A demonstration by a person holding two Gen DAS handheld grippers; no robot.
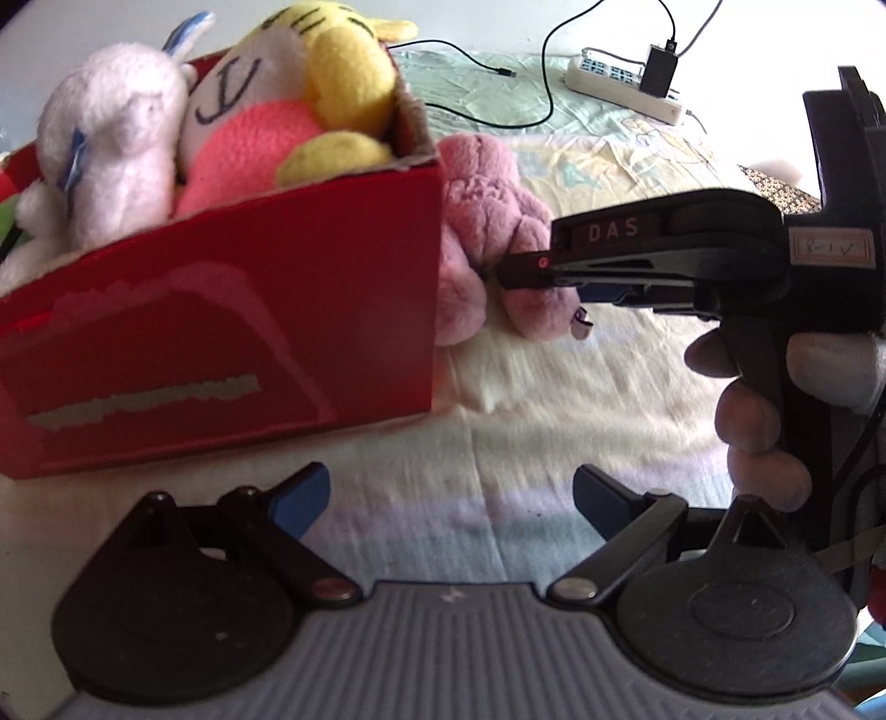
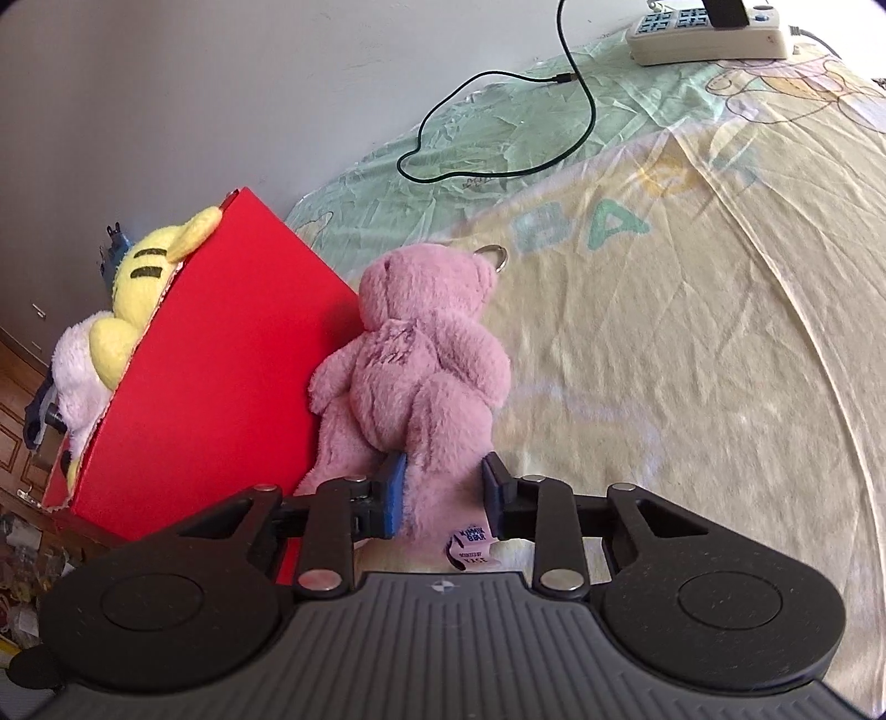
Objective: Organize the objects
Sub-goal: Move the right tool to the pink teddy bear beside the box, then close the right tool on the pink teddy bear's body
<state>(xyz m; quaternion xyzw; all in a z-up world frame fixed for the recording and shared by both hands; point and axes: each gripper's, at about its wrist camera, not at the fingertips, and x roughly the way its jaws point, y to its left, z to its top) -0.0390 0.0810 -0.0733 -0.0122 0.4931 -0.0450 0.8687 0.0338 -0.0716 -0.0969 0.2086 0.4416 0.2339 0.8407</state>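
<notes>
Our right gripper (image 2: 442, 495) clamps the pink teddy bear's (image 2: 421, 354) leg.
Our left gripper (image 1: 449, 498) hangs released over the bedsheet (image 1: 498, 421); the bear lies against the red box (image 1: 232, 332) of plush toys (image 1: 111, 144), power strip (image 2: 714, 36) beyond.

we see the box (image 2: 210, 354) at the left on the bed sheet (image 2: 664, 360), soft toys (image 1: 221, 122) piled in it. the bear (image 2: 421, 365) lies against its right side. far right, the power strip (image 2: 709, 39), its cable (image 2: 498, 138) trailing nearer.
</notes>
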